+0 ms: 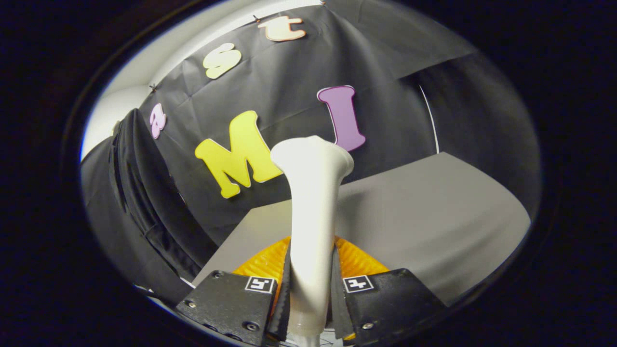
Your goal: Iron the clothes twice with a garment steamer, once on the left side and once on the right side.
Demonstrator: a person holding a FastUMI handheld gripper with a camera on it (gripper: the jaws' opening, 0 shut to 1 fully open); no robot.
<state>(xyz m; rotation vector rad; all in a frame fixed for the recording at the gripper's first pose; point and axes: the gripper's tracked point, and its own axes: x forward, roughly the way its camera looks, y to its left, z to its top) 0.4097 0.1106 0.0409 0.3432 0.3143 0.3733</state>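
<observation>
Both fingers of the gripper clamped on the white garment steamer, long axis running forward and upward past the fingertips, with the dark hanging garment off to the left, well apart from the flared head.

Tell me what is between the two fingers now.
The white steamer handle stands between the fingers, which press on both its sides, as the gripper view shows.
</observation>
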